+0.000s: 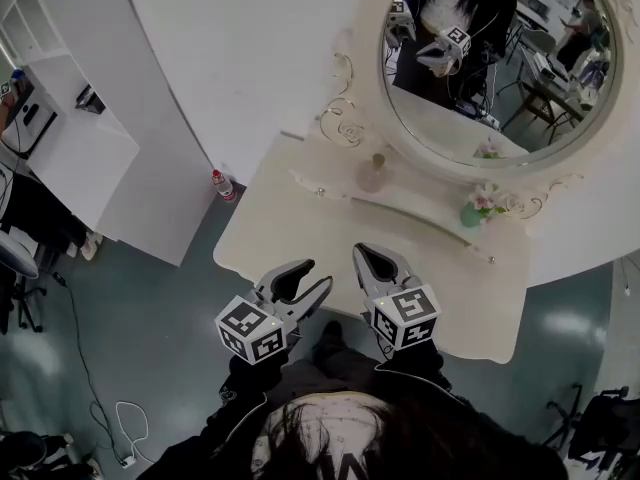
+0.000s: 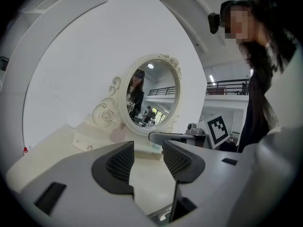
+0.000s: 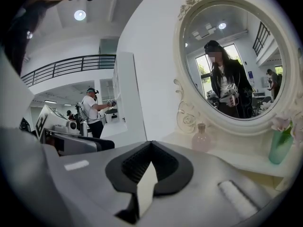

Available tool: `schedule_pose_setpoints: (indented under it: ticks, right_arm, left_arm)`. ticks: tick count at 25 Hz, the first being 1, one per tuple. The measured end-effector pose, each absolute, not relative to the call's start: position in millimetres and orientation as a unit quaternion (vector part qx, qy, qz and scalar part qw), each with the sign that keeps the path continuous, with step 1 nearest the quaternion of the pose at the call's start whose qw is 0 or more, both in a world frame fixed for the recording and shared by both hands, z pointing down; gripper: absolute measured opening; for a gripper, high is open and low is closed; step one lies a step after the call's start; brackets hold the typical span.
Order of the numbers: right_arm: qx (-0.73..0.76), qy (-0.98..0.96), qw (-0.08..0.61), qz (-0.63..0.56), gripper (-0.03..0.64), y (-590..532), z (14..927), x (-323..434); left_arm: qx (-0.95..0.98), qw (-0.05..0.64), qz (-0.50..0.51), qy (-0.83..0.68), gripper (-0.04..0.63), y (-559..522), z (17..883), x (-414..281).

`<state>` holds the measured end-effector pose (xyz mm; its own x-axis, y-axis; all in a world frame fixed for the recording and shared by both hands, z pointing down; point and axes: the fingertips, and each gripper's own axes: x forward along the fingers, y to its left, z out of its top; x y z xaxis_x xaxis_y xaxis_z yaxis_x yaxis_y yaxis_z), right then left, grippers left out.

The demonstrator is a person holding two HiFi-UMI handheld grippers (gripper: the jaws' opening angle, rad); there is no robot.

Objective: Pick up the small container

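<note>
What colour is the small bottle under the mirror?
Pale translucent pink; the small bottle shows best in the right gripper view.

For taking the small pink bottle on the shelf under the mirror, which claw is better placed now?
Probably the left claw: its jaws stand apart and empty, and the pink bottle shows just beyond them. The right claw is about as near, but it is shut and would have to open first.
</note>
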<state>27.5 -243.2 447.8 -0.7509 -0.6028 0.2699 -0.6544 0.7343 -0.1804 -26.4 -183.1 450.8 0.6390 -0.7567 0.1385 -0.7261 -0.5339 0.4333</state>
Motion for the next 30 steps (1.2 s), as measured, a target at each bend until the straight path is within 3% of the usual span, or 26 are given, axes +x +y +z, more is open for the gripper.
schedule_pose_setpoints:
  ticks: [30]
  right_arm:
    - [0.410, -0.896, 0.105, 0.136, 0.014, -380, 483, 57]
  left_arm:
    - [0.897, 0.233, 0.020, -0.376, 0.192, -279, 456, -12]
